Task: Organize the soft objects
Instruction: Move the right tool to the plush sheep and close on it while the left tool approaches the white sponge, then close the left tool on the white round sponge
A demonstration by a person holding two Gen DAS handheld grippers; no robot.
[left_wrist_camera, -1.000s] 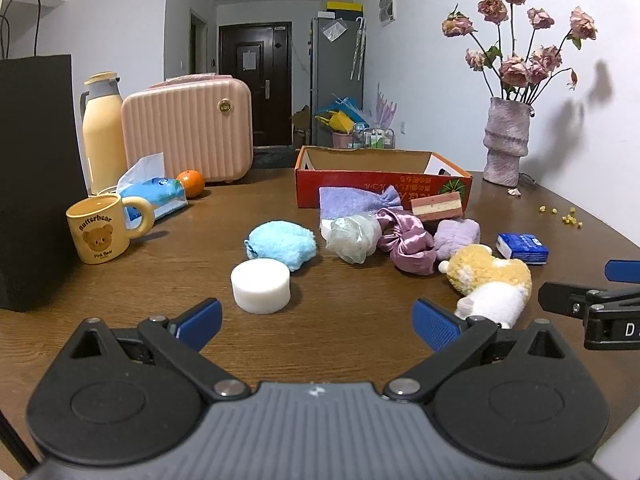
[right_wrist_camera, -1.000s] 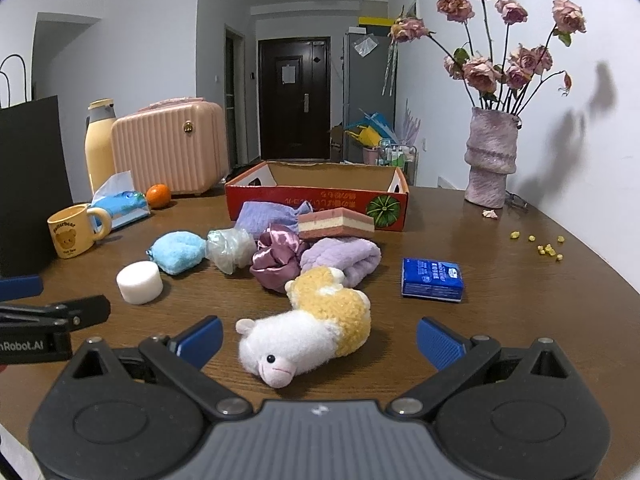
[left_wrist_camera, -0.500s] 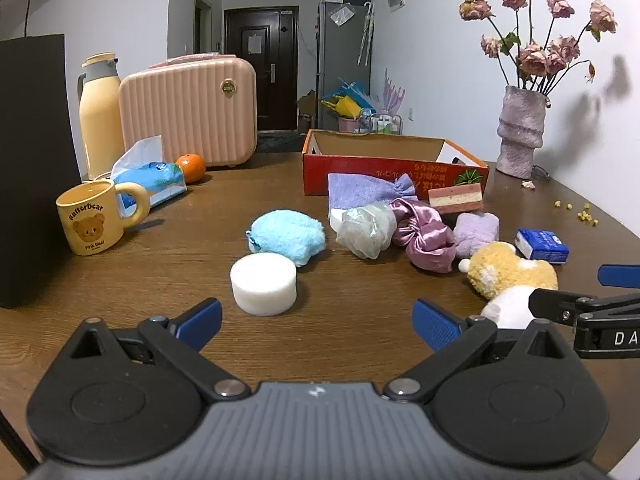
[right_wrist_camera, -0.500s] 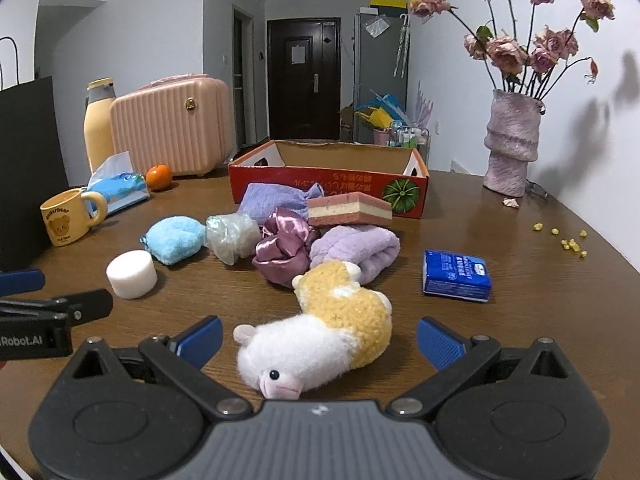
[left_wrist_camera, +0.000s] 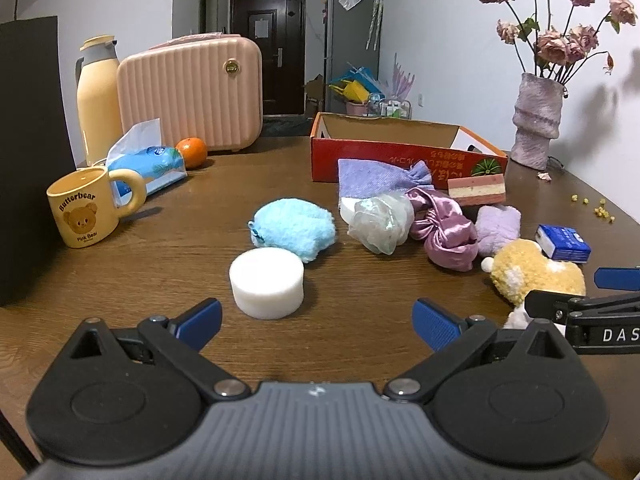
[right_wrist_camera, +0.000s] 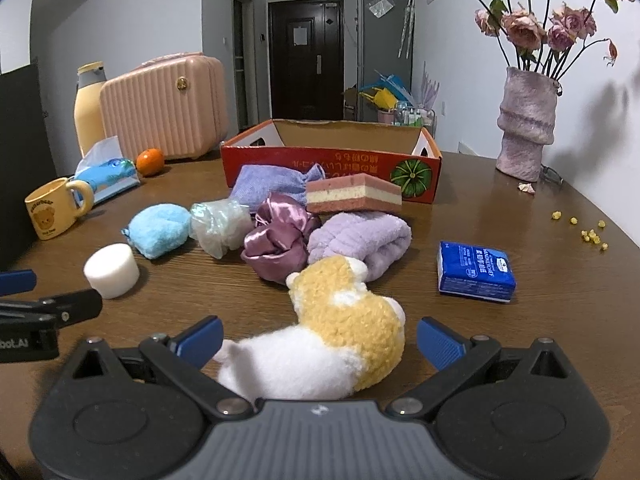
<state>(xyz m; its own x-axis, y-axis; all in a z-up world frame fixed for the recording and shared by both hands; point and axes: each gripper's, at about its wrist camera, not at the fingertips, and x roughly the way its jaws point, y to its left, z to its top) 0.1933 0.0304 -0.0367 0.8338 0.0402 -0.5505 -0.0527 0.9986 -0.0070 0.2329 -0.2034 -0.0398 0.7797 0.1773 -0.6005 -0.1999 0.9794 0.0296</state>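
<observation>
Soft things lie on the brown table before a red cardboard box (left_wrist_camera: 404, 152) (right_wrist_camera: 332, 160): a white round sponge (left_wrist_camera: 267, 282) (right_wrist_camera: 112, 270), a blue fluffy puff (left_wrist_camera: 296, 228) (right_wrist_camera: 160, 230), a clear mesh ball (left_wrist_camera: 380, 222), a purple satin scrunchie (right_wrist_camera: 278, 236), a lilac towel (right_wrist_camera: 362, 240), a layered pink sponge (right_wrist_camera: 354, 194) and a yellow-white plush toy (right_wrist_camera: 332, 344) (left_wrist_camera: 536, 276). My left gripper (left_wrist_camera: 318, 322) is open, just short of the white sponge. My right gripper (right_wrist_camera: 318, 338) is open with the plush toy between its fingers.
A blue tissue packet (right_wrist_camera: 474, 272) lies right of the plush. A yellow mug (left_wrist_camera: 86, 208), tissue pack (left_wrist_camera: 148, 160), orange (left_wrist_camera: 191, 153), yellow flask (left_wrist_camera: 98, 96), pink case (left_wrist_camera: 192, 92) and black bag (left_wrist_camera: 28, 152) stand at left. A flower vase (right_wrist_camera: 526, 124) stands at back right.
Both grippers have moved forward toward the objects. The right gripper's fingers now stand on either side of the plush toy, and the left is closer to the white sponge.
</observation>
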